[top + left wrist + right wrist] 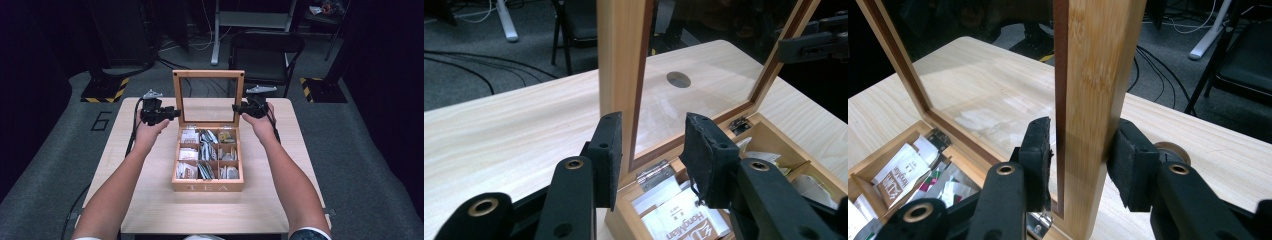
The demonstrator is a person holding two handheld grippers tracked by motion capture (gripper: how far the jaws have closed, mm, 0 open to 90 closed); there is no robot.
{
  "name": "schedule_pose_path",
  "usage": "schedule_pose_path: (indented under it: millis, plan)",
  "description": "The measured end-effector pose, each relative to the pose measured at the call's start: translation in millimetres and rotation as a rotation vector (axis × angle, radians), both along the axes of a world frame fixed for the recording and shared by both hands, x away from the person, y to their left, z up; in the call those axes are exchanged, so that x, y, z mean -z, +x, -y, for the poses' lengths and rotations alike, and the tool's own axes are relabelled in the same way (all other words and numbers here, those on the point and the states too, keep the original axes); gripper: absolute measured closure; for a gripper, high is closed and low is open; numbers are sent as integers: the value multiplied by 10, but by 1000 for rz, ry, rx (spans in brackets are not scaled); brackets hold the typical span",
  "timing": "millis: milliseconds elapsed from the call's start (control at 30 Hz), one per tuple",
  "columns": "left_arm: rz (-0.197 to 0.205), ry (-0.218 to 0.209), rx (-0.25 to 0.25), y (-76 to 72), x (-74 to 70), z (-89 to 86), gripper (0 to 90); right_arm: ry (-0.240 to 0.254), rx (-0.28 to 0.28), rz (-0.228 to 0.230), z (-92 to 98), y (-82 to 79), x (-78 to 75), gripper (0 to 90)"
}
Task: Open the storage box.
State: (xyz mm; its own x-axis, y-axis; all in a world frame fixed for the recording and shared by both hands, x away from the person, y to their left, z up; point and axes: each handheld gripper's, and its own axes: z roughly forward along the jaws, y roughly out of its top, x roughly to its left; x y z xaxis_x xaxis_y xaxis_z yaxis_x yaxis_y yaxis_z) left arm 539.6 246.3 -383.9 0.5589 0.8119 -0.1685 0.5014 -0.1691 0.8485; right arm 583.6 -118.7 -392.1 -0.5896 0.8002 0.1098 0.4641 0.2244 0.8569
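A: Well, from the high view the tea box (208, 172) sits in the middle of the desk (150, 200), a little nearer the front edge, with its glass lid (208, 97) standing upright at the back. The left gripper (172, 113) is at the lid's left post, the right gripper (237, 108) at its right post. Can you tell the grip from there?

B: Hardly; too small. The right gripper view settles its side: the wooden post of the lid (1095, 100) stands between the two pads, the left pad (1040, 150) right against the dark inner strip, the right pad (1130, 160) pressed on the outer face. So the right gripper (1083, 155) is clamped on the lid.

A: And the left?

B: The left gripper view shows the left gripper (651, 150) with its pads (606, 150) apart. The lid's post (621, 60) rises just behind the left pad, and glass fills the gap. Whether that pad touches the wood I cannot tell, but the other pad (706, 155) clearly has nothing against it, so I call it released.

A: What else does that view give?

B: The hinge (655, 172) at the box's back wall, sachets (684, 220) in the compartments, and the right gripper's tip (814, 47) at the far post
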Motion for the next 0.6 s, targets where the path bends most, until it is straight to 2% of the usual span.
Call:
schedule_pose_path:
  millis: [100, 167, 333, 600]
  plan:
    - [-10, 13, -5, 23, 43, -40, 589, 2, -1, -9, 5, 39, 5, 622]
    - [-14, 2, -9, 29, 55, -68, 589, 5, -4, -17, 12, 72, 11, 625]
    - [-17, 7, -10, 41, 74, -117, 589, 9, 6, -28, 8, 121, 30, 625]
    - [-17, -4, -16, -19, 102, -129, 580, 1, 30, -41, -11, 157, 54, 626]
